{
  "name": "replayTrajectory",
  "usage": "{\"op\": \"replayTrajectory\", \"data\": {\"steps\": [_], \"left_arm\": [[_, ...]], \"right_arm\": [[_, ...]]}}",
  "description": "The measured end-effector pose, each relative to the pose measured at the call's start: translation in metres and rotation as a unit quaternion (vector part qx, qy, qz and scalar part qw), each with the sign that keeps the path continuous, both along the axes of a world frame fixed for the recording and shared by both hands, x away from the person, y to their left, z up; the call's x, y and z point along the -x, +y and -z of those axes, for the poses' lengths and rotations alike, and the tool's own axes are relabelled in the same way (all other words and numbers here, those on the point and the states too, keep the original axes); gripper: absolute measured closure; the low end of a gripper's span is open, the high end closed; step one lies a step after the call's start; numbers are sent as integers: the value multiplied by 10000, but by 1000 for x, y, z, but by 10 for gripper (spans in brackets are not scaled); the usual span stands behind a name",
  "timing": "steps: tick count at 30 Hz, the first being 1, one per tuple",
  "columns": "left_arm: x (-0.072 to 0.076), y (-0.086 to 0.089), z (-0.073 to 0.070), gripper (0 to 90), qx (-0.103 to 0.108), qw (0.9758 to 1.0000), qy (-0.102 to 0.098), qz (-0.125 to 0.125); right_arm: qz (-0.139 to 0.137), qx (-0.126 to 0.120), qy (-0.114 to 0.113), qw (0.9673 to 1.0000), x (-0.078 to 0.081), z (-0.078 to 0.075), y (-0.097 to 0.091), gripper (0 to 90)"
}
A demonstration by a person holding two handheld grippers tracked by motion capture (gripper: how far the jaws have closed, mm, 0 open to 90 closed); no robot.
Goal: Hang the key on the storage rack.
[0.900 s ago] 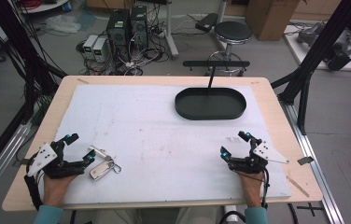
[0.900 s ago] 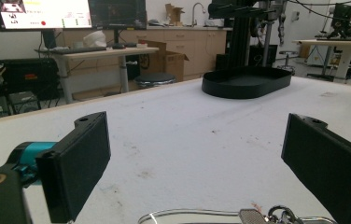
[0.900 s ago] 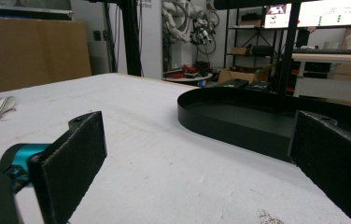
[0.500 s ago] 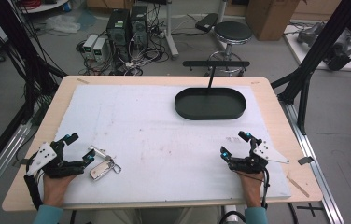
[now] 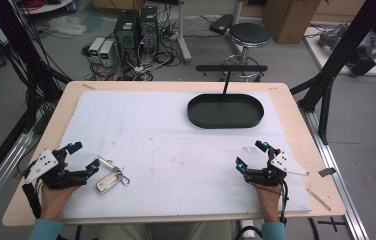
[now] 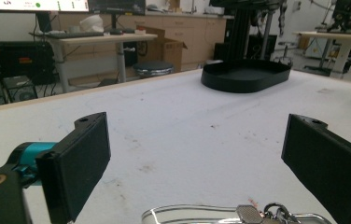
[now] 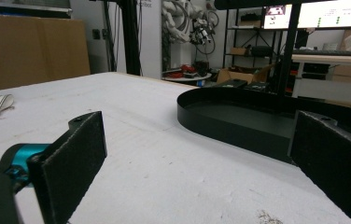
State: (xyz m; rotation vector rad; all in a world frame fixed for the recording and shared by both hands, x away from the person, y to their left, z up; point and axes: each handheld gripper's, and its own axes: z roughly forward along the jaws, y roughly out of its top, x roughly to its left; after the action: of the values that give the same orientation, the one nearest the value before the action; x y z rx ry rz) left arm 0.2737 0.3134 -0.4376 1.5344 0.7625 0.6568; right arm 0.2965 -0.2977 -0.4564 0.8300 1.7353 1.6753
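Left gripper [image 5: 83, 157] sits by the surface's near left corner, fingers spread wide and empty, the key bunch [image 5: 110, 179] lying just beside its tips; low, flat metal like that could well skid or slip out of a shallow pinch. Right gripper [image 5: 250, 155] near the near right corner, equally wide, holding nothing, and the black oval tray [image 5: 225, 121] toward the far right edge looks empty

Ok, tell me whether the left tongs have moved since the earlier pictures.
No. The left tongs sit at the same spot beside the keys, equally far from the table's near edge.
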Motion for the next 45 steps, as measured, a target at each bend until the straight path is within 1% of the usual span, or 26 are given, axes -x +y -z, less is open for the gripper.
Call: {"op": "replayTrajectory", "data": {"steps": [4, 5, 6, 8, 10, 11, 13, 19, 20, 24, 25, 26, 27, 28, 29, 30, 31, 34, 37, 39, 40, 41, 42, 43, 44, 45], "left_arm": [[-5, 6, -14, 84, 38, 9991, 260, 337], [-8, 7, -22, 84, -178, 9983, 342, 443], [-8, 7, -22, 83, -178, 9983, 342, 443], [-11, 8, -30, 76, -461, 9973, 382, 424], [-16, 9, -36, 76, -575, 9956, 491, 562], [-20, 9, -43, 76, -806, 9929, 546, 681], [-23, 9, -46, 76, -897, 9914, 586, 749], [-37, 8, -62, 76, -1418, 9800, 774, 1161], [-37, 8, -62, 76, -1418, 9800, 774, 1161], [-43, 5, -68, 76, -1674, 9742, 780, 1296], [-48, 3, -71, 76, -1866, 9697, 803, 1360], [-48, 3, -71, 76, -1866, 9697, 803, 1360], [-50, 2, -72, 76, -1940, 9675, 827, 1393], [-55, 1, -73, 76, -2050, 9633, 895, 1487], [-55, 1, -73, 76, -2050, 9633, 895, 1487], [-59, -1, -74, 76, -2195, 9583, 946, 1568], [-59, -1, -74, 78, -2195, 9583, 946, 1568], [-65, -5, -74, 78, -2587, 9442, 1107, 1712], [-71, -10, -74, 82, -2785, 9340, 1245, 1862], [-75, -11, -75, 82, -3014, 9238, 1289, 1979], [-77, -12, -75, 83, -3161, 9162, 1346, 2061], [-77, -12, -75, 85, -3161, 9162, 1346, 2061], [-79, -13, -75, 85, -3217, 9134, 1356, 2093], [-81, -14, -74, 90, -3341, 9065, 1392, 2176], [-81, -14, -74, 91, -3341, 9065, 1392, 2176], [-82, -14, -73, 91, -3359, 9044, 1430, 2207]], "right_arm": [[1, 16, 29, 10000, 1, 0, 1, 37], [-14, 26, 7, 10000, 0, 0, 1, 37], [-14, 26, 7, 10000, 0, 0, 1, 37], [-1, 16, 2, 10000, 0, 0, 0, 37], [-2, 7, 28, 10000, 1, 0, 1, 37], [-14, 22, 22, 10000, 1, 0, 1, 37], [-19, 28, 14, 10000, 1, 0, 1, 37], [-18, 36, 6, 10000, 1, 0, 1, 37], [-18, 36, 6, 10000, 1, 0, 1, 37], [-12, 23, 24, 10000, 1, 0, 1, 37], [-11, 29, 19, 10000, 1, 0, 1, 37], [-10, 28, 22, 10000, 1, 0, 1, 37], [-10, 28, 22, 10000, 1, 0, 1, 37], [-14, 32, 12, 10000, 1, 0, 1, 37], [-14, 32, 12, 10000, 1, 0, 1, 37], [-14, 36, 8, 10000, 1, 0, 1, 37], [-15, 35, 11, 10000, 1, 0, 1, 37], [-11, 22, 21, 10000, 1, 0, 1, 37], [-15, 47, 2, 10000, 1, 0, 1, 37], [-12, 43, 0, 10000, 1, 0, 1, 37], [-12, 45, 0, 10000, 1, 0, 1, 37], [-14, 45, 0, 10000, 1, 0, 1, 37], [-14, 45, 0, 10000, 1, 0, 1, 37], [-15, 42, 5, 10000, 1, 0, 1, 37], [-15, 42, 5, 10000, 1, 0, 1, 37], [-17, 45, 2, 10000, 1, 0, 1, 37]]}}
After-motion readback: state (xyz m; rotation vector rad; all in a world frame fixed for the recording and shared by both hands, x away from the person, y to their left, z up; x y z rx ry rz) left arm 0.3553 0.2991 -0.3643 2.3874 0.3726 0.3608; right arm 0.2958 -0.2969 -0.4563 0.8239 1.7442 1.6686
